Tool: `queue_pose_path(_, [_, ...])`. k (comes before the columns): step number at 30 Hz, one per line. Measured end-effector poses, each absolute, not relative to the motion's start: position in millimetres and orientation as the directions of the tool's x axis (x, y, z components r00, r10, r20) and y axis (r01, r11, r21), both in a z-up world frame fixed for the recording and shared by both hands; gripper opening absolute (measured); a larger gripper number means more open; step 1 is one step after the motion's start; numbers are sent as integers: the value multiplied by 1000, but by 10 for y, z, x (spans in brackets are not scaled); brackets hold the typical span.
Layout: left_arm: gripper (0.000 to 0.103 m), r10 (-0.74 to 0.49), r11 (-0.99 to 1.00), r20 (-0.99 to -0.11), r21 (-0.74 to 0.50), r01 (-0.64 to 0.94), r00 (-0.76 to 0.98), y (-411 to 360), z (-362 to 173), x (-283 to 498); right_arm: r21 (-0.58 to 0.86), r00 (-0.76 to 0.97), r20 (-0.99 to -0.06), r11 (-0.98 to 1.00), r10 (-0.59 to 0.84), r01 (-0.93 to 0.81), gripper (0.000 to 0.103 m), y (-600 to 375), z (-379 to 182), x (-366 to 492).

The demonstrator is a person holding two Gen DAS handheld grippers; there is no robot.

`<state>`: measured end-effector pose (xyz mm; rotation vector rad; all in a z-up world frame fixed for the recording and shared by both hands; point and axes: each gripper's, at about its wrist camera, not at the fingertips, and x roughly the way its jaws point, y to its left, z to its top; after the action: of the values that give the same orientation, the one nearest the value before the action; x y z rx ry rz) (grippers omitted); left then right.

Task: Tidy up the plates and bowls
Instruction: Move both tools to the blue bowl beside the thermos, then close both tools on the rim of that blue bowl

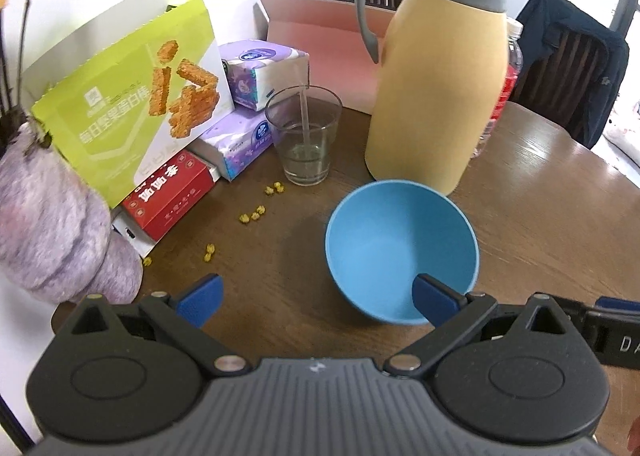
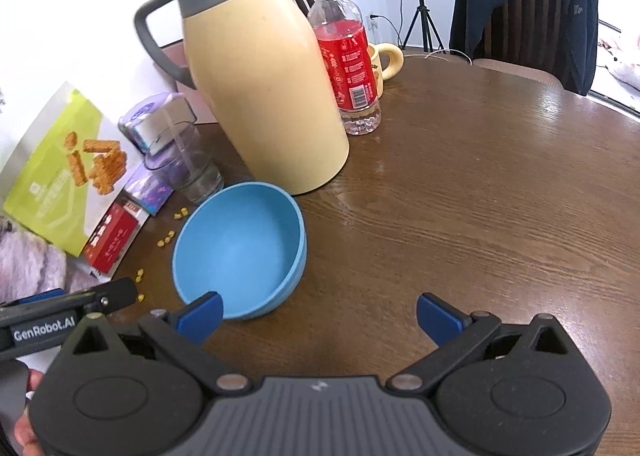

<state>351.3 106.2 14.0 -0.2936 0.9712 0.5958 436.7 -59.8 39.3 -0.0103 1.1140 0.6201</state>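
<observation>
the blue bowl (image 1: 402, 252) sat on the wooden surface (image 2: 480, 196) just before the yellow jug (image 1: 440, 96). the left tool (image 1: 318, 302) hung wide open at the bowl's near rim, gripping nothing; the right tool (image 2: 318, 314) likewise, angled beside the bowl.

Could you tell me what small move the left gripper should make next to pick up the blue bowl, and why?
Probably shift the left gripper slightly right so the blue bowl's near rim sits between its open fingers, then close. Only its right finger reaches the bowl now.
</observation>
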Motion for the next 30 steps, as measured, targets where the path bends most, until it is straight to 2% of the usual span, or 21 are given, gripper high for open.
queue_pose_path(5, [101,355,789,-850,49,-612,390,1178,81,3714,323,258,-851,843,458,-429,103,-484,298,4556])
queue_pose_path(7, [101,359,782,-855,56,-621,375,1224,56,3798,331,250,-854,847,456,-415,98,-434,264,4619])
queue_pose_path(12, [92,355,770,-870,65,-635,342,1337,-47,3974,329,238,-865,857,442,-398,95,-271,183,4746])
queue_pose_path(15, [86,354,762,-880,75,-643,316,1406,-136,4044,323,233,-871,862,432,-392,88,-179,114,4812])
queue_pose_path(19, [82,344,755,-890,73,-651,300,1487,-224,4112,308,225,-882,868,414,-389,79,-80,20,4883])
queue_pose_path(28, [60,313,749,-907,55,-660,281,1598,-383,4231,302,197,-895,869,400,-392,58,91,-147,4971])
queue_pose_path(30, [49,297,754,-914,46,-655,278,1614,-429,4258,302,191,-898,870,397,-391,53,119,-179,4988])
